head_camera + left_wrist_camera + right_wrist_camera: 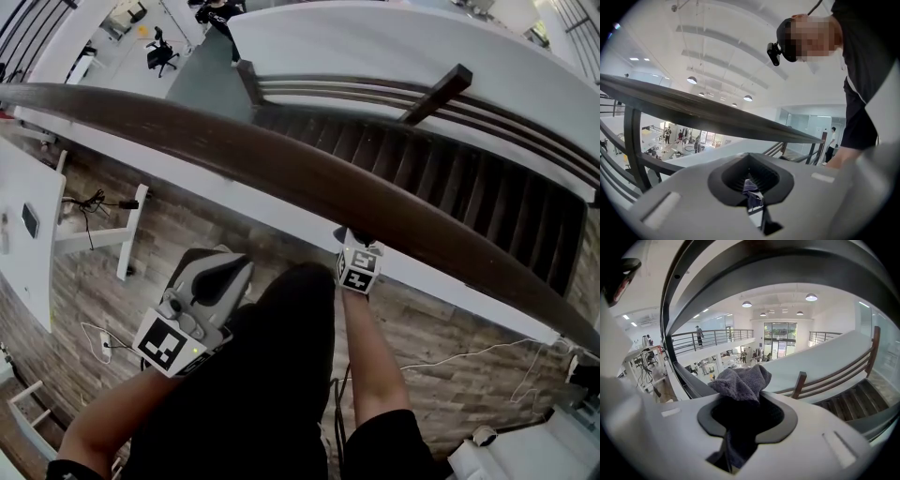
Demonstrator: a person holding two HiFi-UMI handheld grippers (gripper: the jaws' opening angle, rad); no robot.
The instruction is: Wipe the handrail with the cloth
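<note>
Dark wooden handrail [309,178] sweeping from nine o'clock to four o'clock, left gripper [217,274] at seven o'clock below it, jaws closed and empty, right gripper [354,242] at the rail's near edge, clamped on grey cloth [740,383] bunching out at twelve o'clock.

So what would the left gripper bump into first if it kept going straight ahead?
Most likely the handrail, which crosses right in front of the left gripper; depth is unclear, and it might slip just under.
</note>
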